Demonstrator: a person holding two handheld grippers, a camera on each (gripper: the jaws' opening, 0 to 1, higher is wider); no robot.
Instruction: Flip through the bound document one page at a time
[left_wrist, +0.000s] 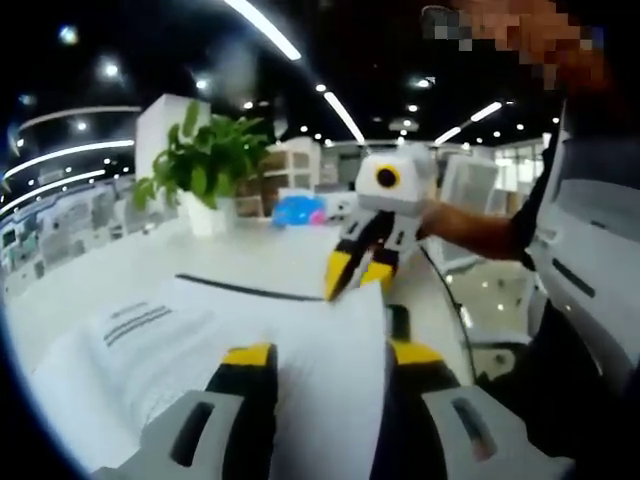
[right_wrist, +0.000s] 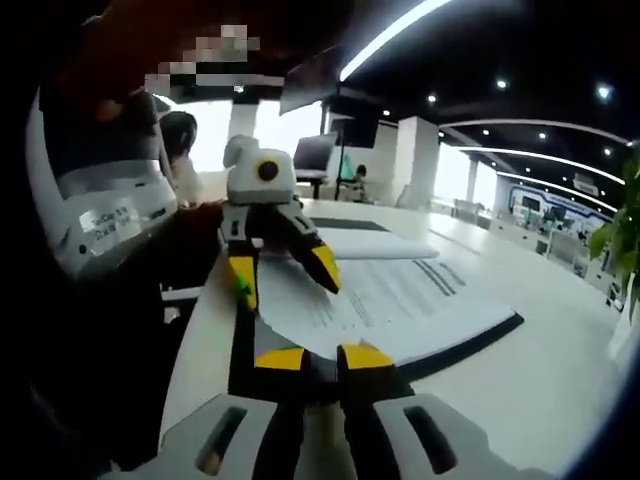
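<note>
Left gripper view: bound document (left_wrist: 200, 350) between left hand-held gripper (left_wrist: 330, 360) jaws.

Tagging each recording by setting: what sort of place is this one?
Most likely an open-plan office or showroom: long ceiling light strips, a white table with a potted plant, and a monitor on a desk farther back.

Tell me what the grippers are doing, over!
Left gripper open, page between its jaws. Right gripper nearly shut on page edge. Document open on table. Plant behind, not in the way.
</note>
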